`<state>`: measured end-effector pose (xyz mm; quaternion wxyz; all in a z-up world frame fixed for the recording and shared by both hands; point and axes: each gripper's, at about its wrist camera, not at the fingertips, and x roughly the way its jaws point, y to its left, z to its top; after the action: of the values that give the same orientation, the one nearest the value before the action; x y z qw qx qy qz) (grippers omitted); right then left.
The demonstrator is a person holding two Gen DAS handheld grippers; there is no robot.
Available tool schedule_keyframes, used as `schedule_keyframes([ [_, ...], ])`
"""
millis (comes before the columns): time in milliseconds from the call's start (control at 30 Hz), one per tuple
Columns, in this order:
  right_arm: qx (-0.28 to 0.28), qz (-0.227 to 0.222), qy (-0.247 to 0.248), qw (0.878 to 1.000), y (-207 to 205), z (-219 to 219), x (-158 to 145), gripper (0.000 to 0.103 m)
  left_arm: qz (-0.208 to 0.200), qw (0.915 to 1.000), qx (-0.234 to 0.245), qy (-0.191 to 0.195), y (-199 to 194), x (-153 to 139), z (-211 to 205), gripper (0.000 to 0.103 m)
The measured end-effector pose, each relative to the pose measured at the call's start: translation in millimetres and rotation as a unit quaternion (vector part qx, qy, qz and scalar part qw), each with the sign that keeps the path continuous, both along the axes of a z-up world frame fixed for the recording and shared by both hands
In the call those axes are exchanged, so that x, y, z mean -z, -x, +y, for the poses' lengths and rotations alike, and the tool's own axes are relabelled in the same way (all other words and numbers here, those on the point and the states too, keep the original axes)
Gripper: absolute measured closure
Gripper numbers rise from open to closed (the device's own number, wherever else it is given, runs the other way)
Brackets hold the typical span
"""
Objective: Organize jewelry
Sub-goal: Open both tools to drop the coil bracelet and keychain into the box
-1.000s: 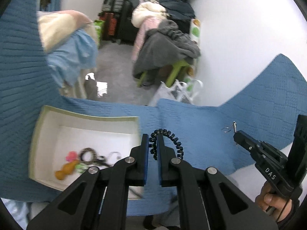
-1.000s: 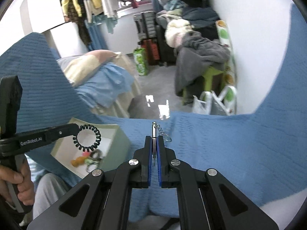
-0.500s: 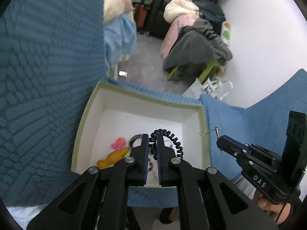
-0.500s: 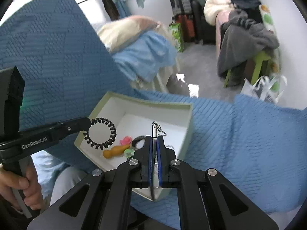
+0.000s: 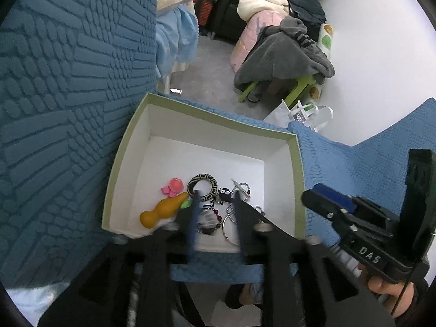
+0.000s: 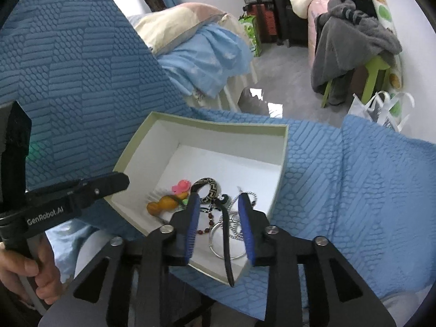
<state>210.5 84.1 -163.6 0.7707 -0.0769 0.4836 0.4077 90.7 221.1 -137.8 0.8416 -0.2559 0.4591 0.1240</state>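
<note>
Nearest the right wrist camera, the right gripper [image 6: 219, 204] is seen with its jaws opening over the near corner of the green-rimmed box [image 6: 218, 124]; a thin dark pin-like piece [image 6: 226, 241] hangs loose between the blue pads, no longer pressed; the left gripper [image 5: 215, 200] is likewise opening above the box, and nothing can be made out between its blurred jaws. Just beyond, the jewelry is heaped on the box floor: silver rings and chain [image 6: 234, 226], a patterned ring [image 5: 203, 186], an orange gourd charm [image 5: 160, 212], a pink charm [image 5: 174, 186]. The box rests on a blue quilt [image 6: 354, 177]. A risk is judged: the falling piece sits close to the near wall, so it could be tipped outside onto the quilt, or snagged in the chain.
</note>
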Motion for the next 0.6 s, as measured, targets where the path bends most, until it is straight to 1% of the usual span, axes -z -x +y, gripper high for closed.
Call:
schedule_keyframes([
  [33,0.003,-0.004,-0.004,1.000,1,-3,-7,0.075,-0.005,1.0000,0.001,-0.005,1,-6,-3,0.058],
  [100,0.008,-0.023,-0.009,1.000,4,-8,-24,0.075,-0.010,0.9999,0.004,-0.013,4,-18,-8,0.058],
  [200,0.013,-0.044,-0.026,0.999,11,-18,-53,0.075,-0.021,0.9995,-0.005,-0.022,11,-37,-13,0.058],
  [267,0.020,-0.056,-0.037,0.998,17,-26,-75,0.075,-0.035,0.9988,-0.006,-0.035,19,-58,-17,0.058],
  [333,0.028,-0.072,-0.051,0.996,25,-34,-96,0.075,-0.041,0.9981,-0.008,-0.046,25,-71,-18,0.058],
  [467,0.044,-0.096,-0.069,0.992,38,-43,-129,0.075,-0.067,0.9957,-0.014,-0.063,41,-102,-21,0.058],
  [600,0.054,-0.113,-0.086,0.988,49,-52,-154,0.075,-0.090,0.9929,-0.020,-0.075,55,-126,-26,0.058],
])
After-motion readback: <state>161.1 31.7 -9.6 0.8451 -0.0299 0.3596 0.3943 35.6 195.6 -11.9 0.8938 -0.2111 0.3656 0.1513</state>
